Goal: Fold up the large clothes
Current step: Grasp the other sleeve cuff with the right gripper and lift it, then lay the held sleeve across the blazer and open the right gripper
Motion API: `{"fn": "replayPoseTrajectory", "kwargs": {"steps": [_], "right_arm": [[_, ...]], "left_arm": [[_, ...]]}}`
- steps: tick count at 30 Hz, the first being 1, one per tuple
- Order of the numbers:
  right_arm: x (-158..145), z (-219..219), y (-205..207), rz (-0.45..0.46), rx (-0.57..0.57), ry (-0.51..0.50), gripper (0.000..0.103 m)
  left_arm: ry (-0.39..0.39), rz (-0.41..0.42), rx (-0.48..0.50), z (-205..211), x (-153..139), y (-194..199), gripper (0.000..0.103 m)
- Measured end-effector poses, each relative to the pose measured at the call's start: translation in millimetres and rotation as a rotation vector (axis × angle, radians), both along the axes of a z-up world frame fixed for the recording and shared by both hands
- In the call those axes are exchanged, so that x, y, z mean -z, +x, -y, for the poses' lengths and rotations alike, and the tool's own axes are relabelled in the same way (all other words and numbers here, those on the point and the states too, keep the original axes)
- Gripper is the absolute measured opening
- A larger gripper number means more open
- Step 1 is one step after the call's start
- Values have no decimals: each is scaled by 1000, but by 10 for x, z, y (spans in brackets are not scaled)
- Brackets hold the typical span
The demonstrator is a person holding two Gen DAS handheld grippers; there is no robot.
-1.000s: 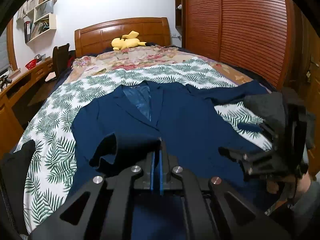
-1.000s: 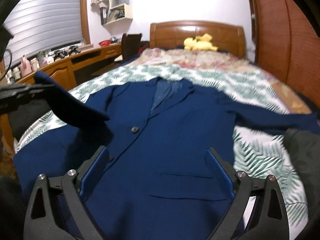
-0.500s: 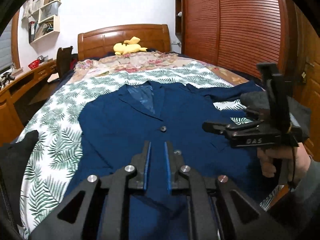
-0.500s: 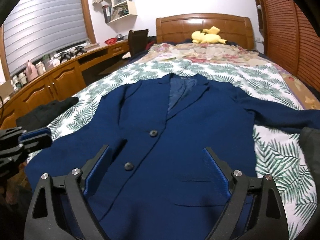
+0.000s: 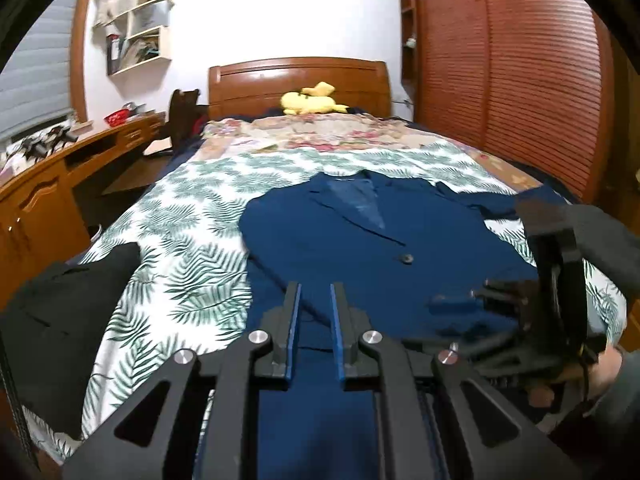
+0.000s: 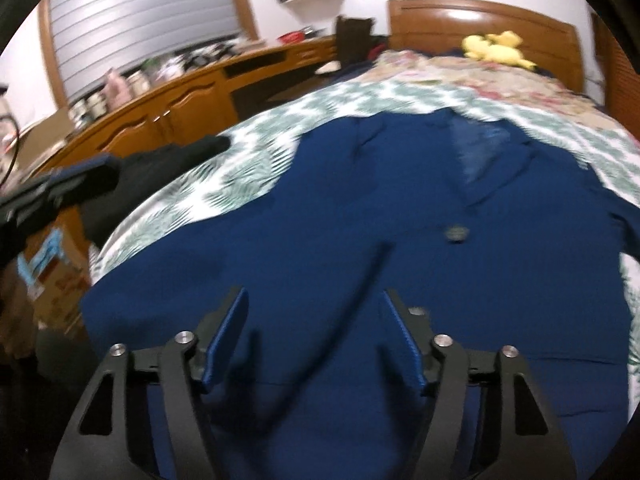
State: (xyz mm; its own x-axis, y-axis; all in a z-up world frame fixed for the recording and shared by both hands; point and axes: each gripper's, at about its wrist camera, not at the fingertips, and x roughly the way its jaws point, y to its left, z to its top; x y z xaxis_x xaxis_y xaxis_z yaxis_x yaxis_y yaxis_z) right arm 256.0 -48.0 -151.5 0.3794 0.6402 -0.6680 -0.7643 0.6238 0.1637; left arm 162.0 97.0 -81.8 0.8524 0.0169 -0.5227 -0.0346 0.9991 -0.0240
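The navy blazer (image 5: 372,248) lies face-up on the leaf-print bedspread (image 5: 188,220). I hold my left gripper (image 5: 314,300) low over its hem, fingers slightly parted, empty. My right gripper (image 6: 314,312) hovers alongside, spread wide, gripping nothing.

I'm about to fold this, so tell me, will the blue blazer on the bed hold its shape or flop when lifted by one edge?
The blue blazer will probably droop: it lies soft and flat against the leaf-print bedspread. The lapels may hold some shape, since they lie crisp. Its spread-out sleeve would likely trail.
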Motion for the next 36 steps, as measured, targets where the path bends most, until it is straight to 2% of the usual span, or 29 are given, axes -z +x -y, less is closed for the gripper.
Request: {"fn": "replayPoseTrajectory", "kwargs": {"steps": [7,9,11,12,15,17,29,36], "right_arm": [[211,-284,-138,0,-66,-78,66],[267,-322,-143,17,-54,-131,50],[276,-294,-126,10,-61,-132,42],[267,-286,-118,17,-56,-130,29],[196,-198,-95,19,-36,-86,12],[98,-80,-67,30,-17,-48,8],[-627,799,-18,167,154,180,4],[-673,1239,55,183,304,187,4]], "left_arm": [[-20,4,-64,-275,51,-44,11],[-8,6,-75,-293,62,-31,11],[-13,5,-76,-306,72,-21,11],[-19,3,-74,-308,82,-11,11],[-19,-3,-70,-286,103,15,11],[-19,-9,-60,-246,119,41,11],[-20,2,3,86,143,192,11],[-14,-16,44,311,182,299,11]]}}
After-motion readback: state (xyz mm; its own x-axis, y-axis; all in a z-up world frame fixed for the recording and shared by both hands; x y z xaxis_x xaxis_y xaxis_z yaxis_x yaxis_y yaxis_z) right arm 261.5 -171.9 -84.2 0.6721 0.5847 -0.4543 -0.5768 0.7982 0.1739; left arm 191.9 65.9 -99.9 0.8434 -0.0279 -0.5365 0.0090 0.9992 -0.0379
